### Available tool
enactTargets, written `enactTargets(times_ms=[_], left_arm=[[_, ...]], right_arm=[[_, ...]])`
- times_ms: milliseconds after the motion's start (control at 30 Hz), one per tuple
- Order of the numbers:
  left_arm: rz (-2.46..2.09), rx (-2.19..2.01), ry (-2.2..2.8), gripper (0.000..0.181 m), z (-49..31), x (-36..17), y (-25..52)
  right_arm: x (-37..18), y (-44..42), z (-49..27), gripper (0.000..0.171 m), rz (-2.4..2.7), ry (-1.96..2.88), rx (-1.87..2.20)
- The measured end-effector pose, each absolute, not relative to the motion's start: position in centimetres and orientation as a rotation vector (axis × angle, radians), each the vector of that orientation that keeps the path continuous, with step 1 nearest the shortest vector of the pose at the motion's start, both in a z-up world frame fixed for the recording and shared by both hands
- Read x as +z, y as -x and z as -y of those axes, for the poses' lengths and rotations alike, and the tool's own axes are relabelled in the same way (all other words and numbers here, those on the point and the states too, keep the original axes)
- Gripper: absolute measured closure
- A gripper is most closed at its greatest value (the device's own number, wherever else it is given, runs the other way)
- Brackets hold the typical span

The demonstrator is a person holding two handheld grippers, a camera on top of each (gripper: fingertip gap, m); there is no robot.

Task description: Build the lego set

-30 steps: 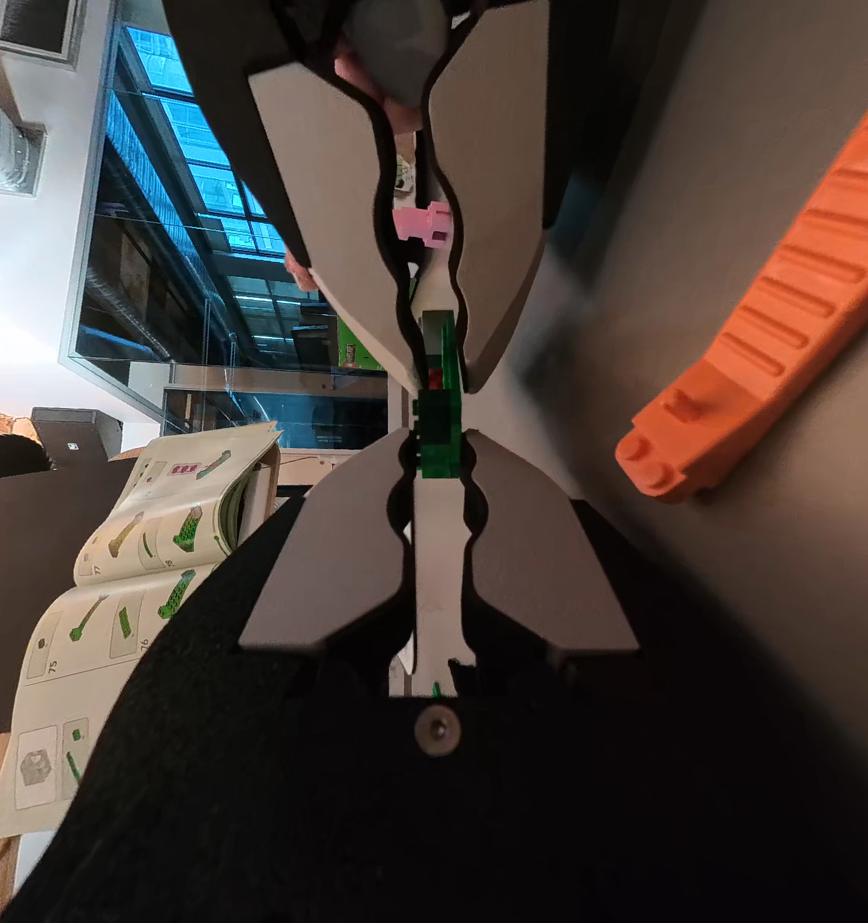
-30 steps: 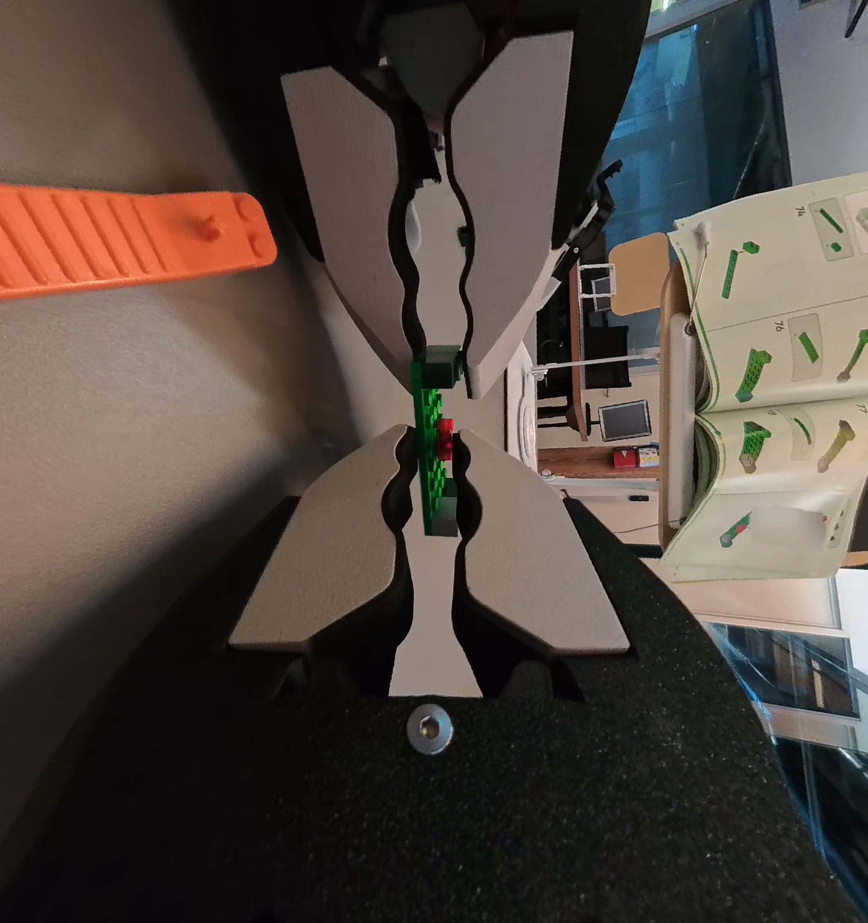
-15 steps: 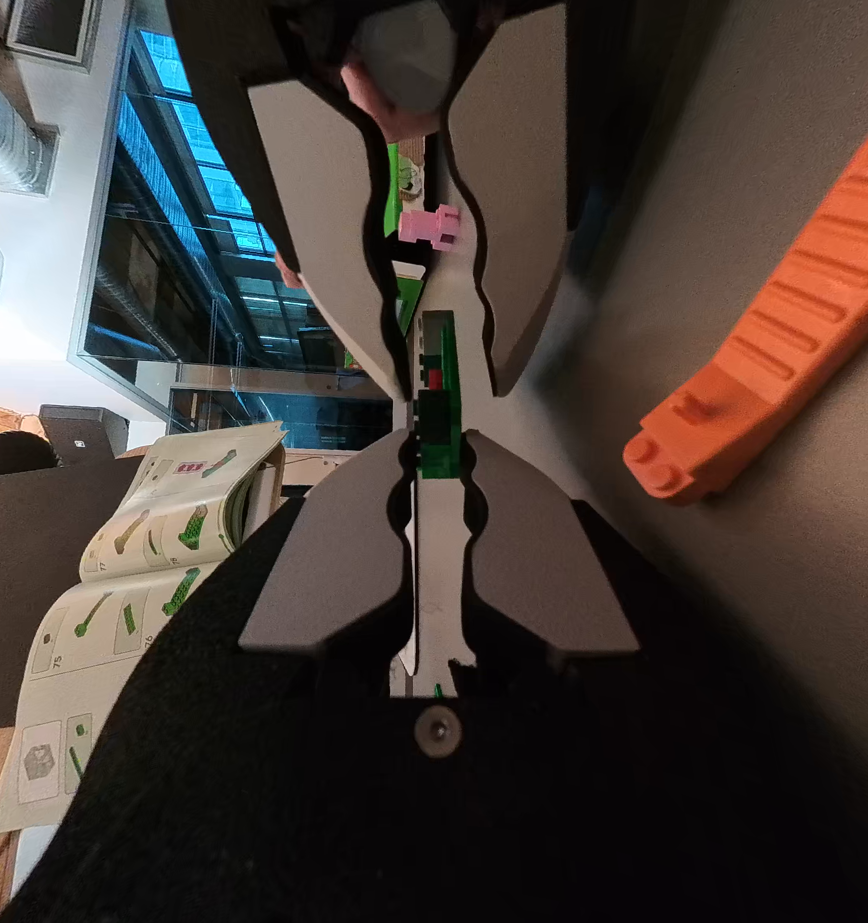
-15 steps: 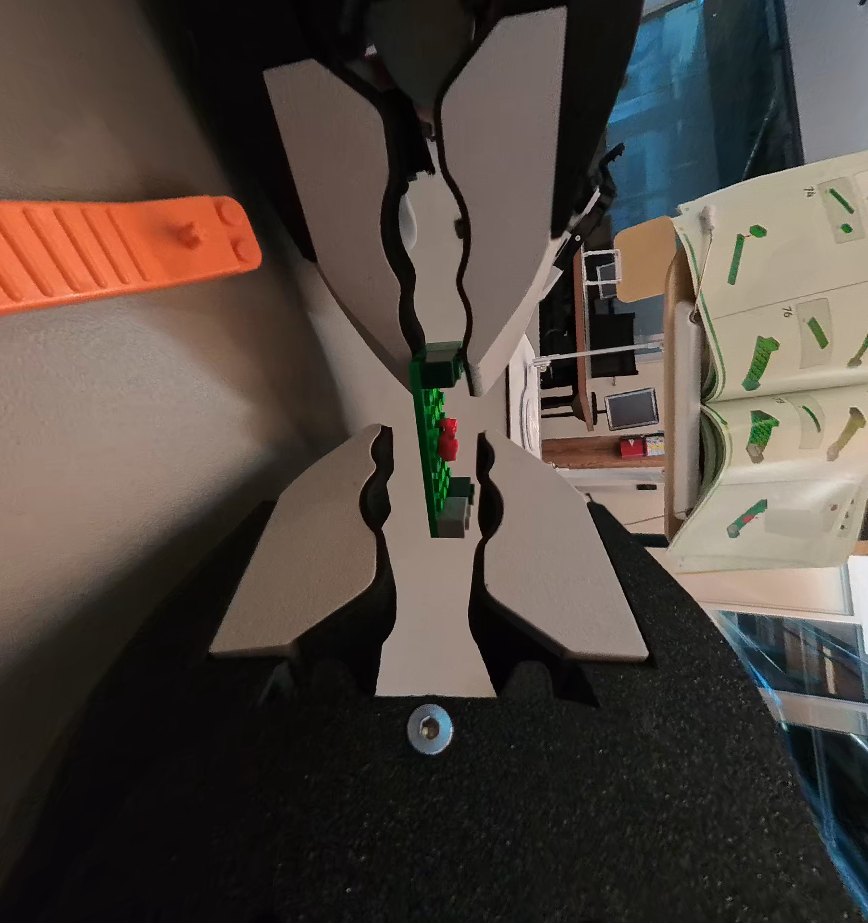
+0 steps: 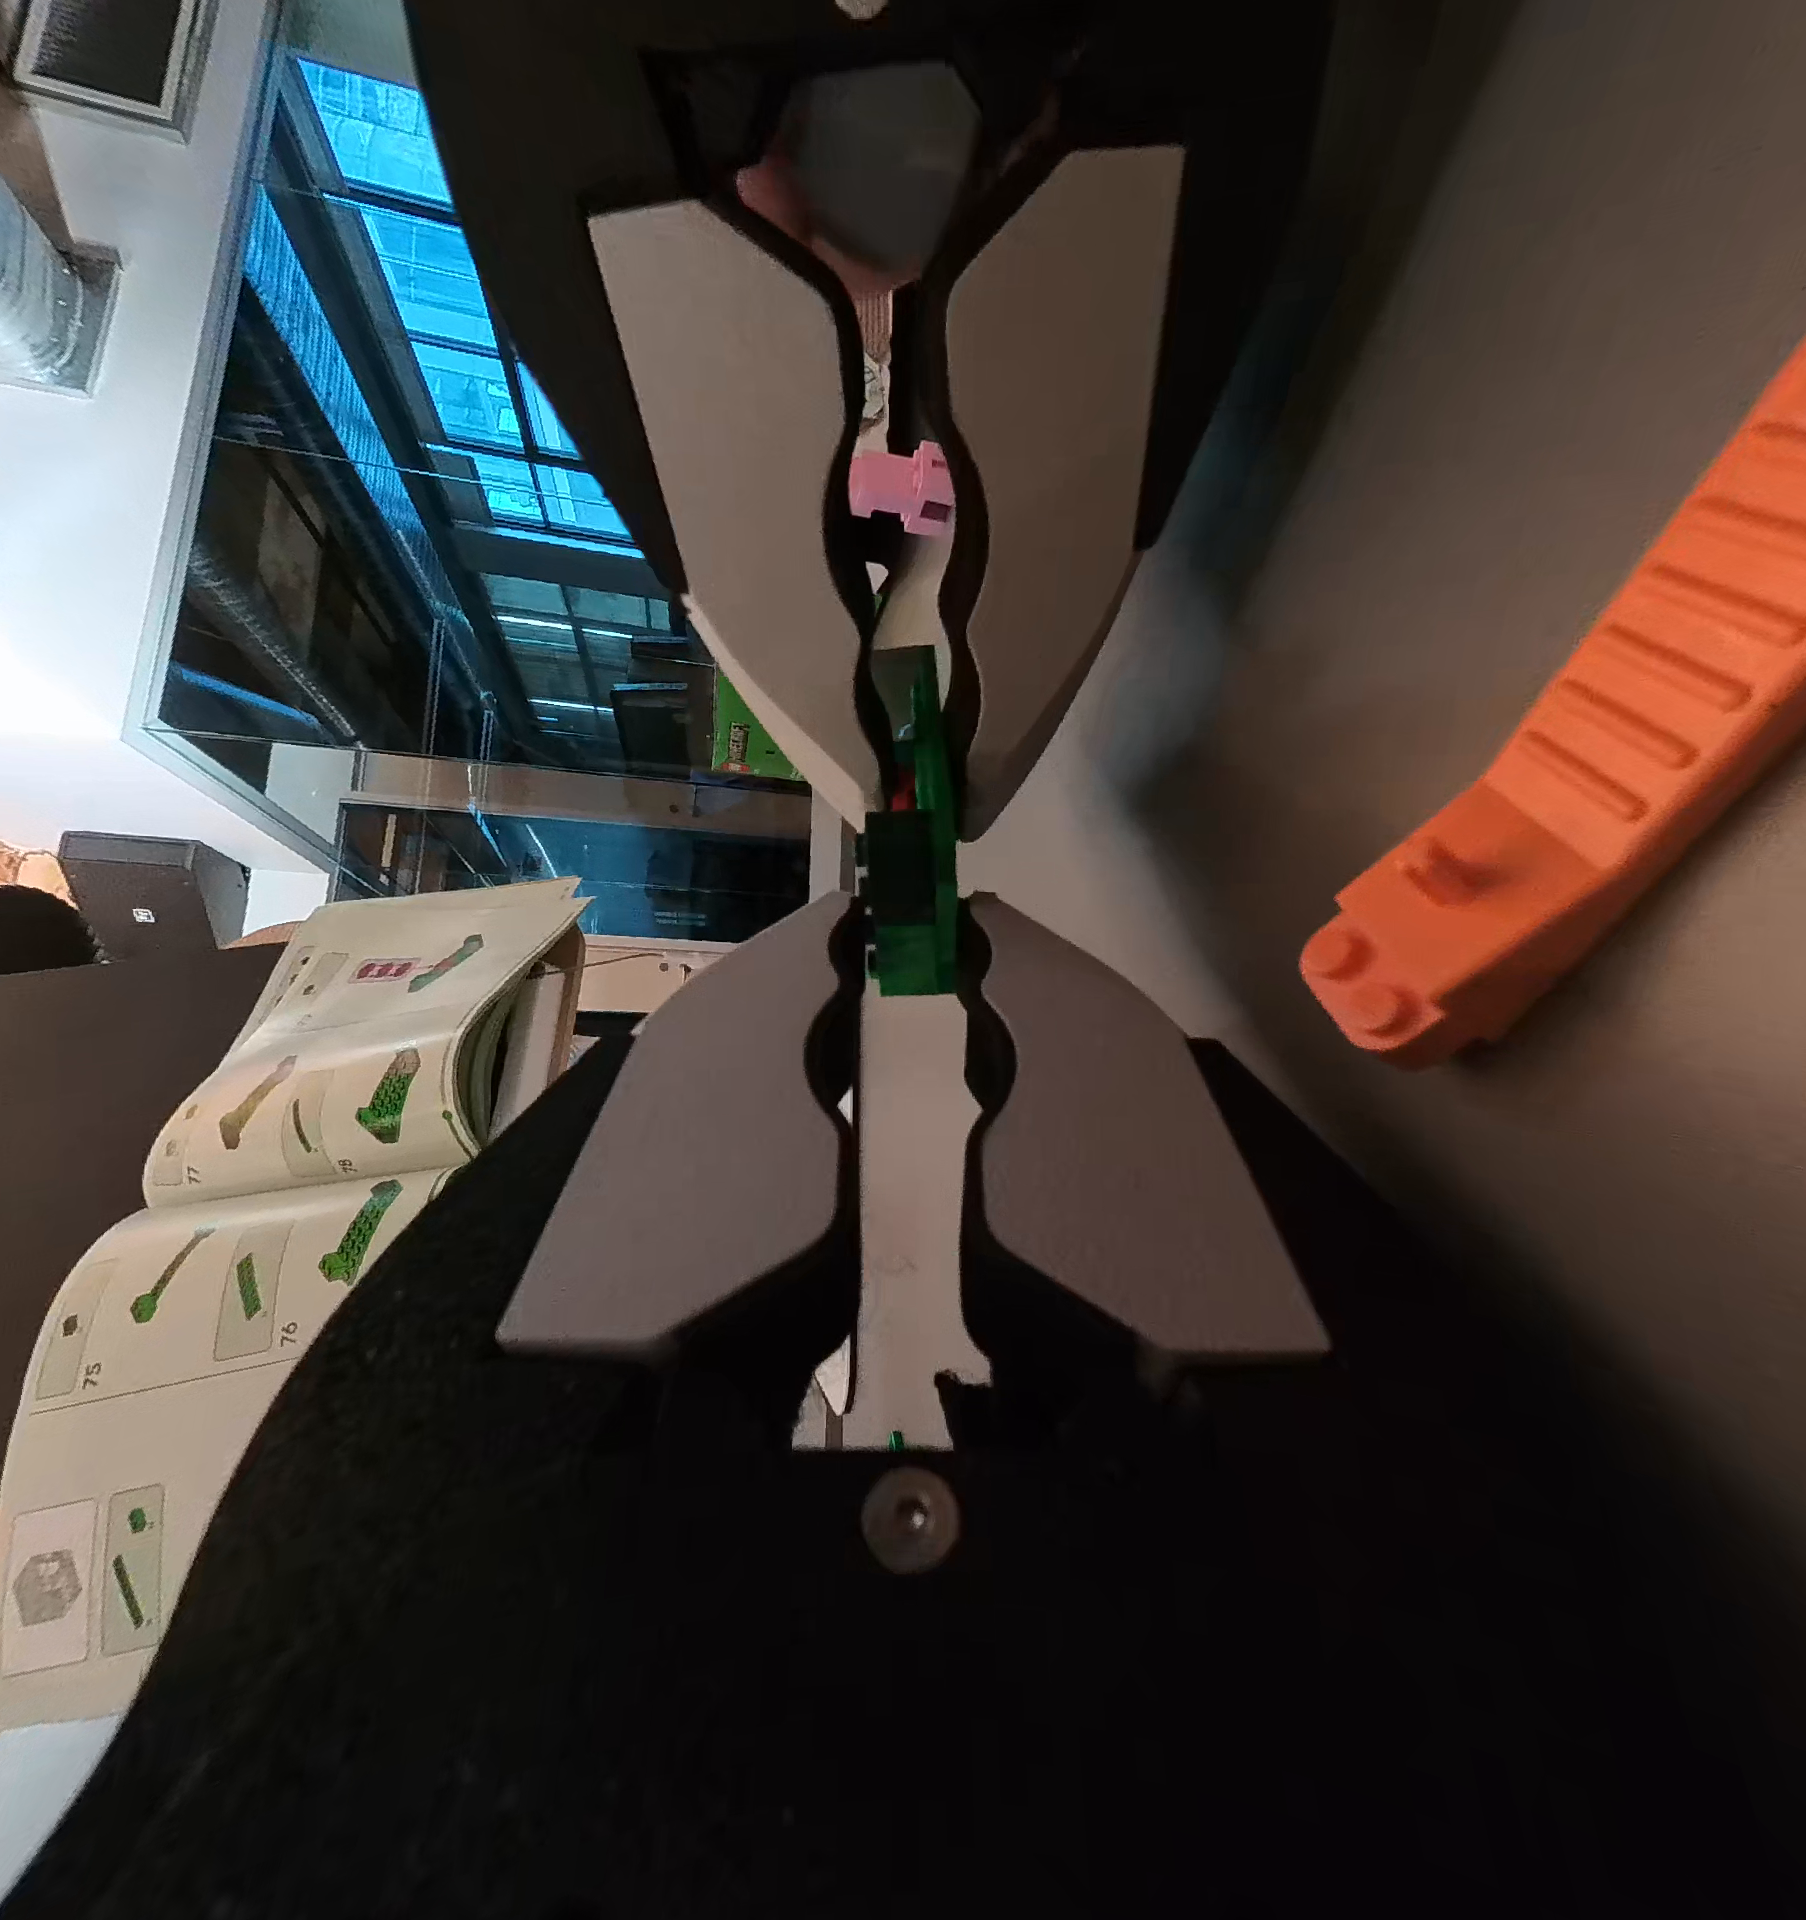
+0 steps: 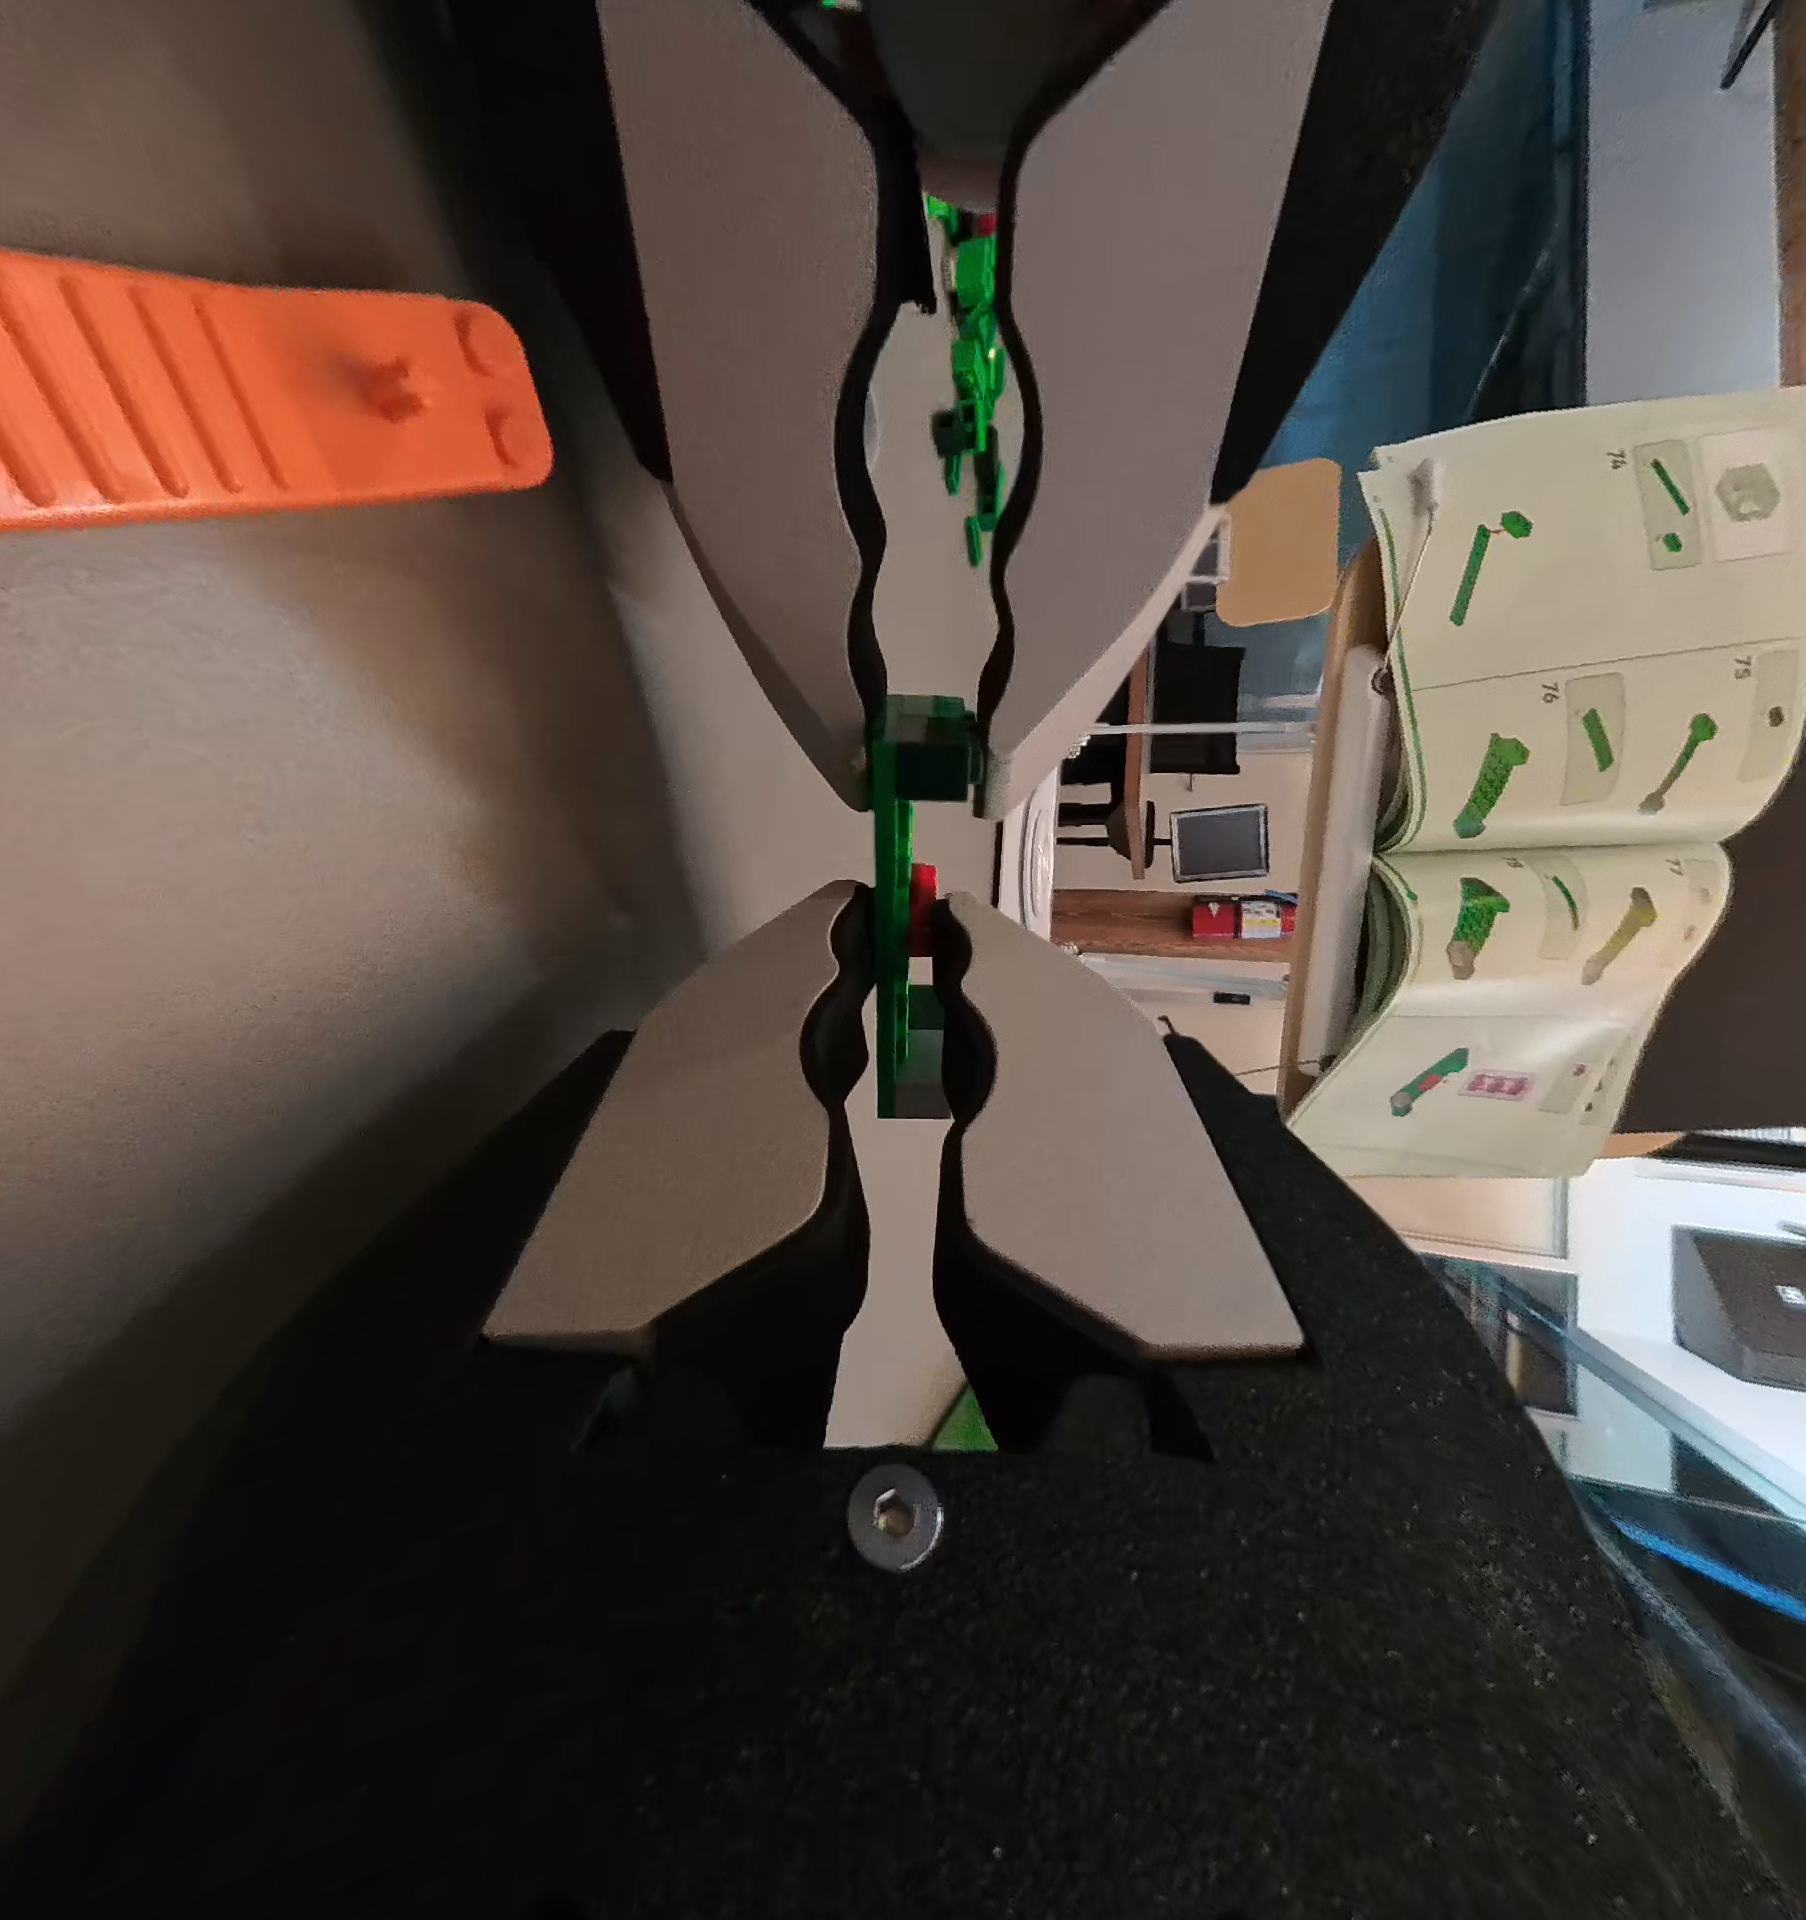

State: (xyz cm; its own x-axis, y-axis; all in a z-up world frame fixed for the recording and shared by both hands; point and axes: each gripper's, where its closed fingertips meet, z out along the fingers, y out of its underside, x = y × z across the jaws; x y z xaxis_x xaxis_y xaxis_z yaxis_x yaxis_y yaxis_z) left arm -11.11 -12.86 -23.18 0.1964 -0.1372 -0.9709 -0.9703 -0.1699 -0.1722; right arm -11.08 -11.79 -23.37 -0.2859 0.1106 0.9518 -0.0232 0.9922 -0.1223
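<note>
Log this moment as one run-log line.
left claw: shut on green plate | right claw: shut on same plate's other end | orange brick separator: on table, untouched

1. The orange brick separator (image 6: 213,400) runs off the left edge and looks smeared.
2. The green plate (image 5: 920,914) sits edge-on between both tools, studs mostly hidden.
3. The loose green bricks (image 6: 966,384) beyond are too blurred to count.

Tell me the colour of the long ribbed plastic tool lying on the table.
Orange; the right wrist view shows it best.
</note>
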Motion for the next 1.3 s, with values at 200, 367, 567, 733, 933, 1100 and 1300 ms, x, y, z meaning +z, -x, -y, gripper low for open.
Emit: enactTargets(times_ms=[200, 367, 567, 733, 933, 1100, 1300], left_arm=[[-1.105, 1.111, 1.531, 0.165, 12.9, -23.3, 11.3], [-1.089, 1.098, 1.528, 0.159, 12.7, -23.1, 11.1], [-0.974, 1.024, 1.566, 0.135, 12.8, -22.3, 11.9], [-0.923, 0.898, 1.592, 0.132, 13.0, -22.3, 11.2], [-0.501, 0.483, 1.733, 0.126, 13.3, -20.5, 10.5], [-0.239, 0.22, 1.769, 0.126, 13.2, -19.7, 9.8], [-0.262, 0.31, 1.769, 0.143, 13.0, -19.8, 10.1]], right_arm=[[-23.5, 11.2, 11.7, 0.162, 1.878, 0.05, 0.043], [-23.6, 11.1, 11.6, 0.162, 1.925, 0.121, 0.16], [-21.7, 10.8, 11.2, 0.163, 1.887, 0.247, 0.436], [-21.0, 10.6, 10.9, 0.163, 1.831, 0.165, 0.334], [-20.0, 11.2, 10.5, 0.163, 1.684, 0.079, 0.114], [-19.3, 11.3, 11.0, 0.163, 1.6, 0.027, 0.028], [-19.3, 11.2, 11.3, 0.163, 1.583, 0.002, 0.006]])
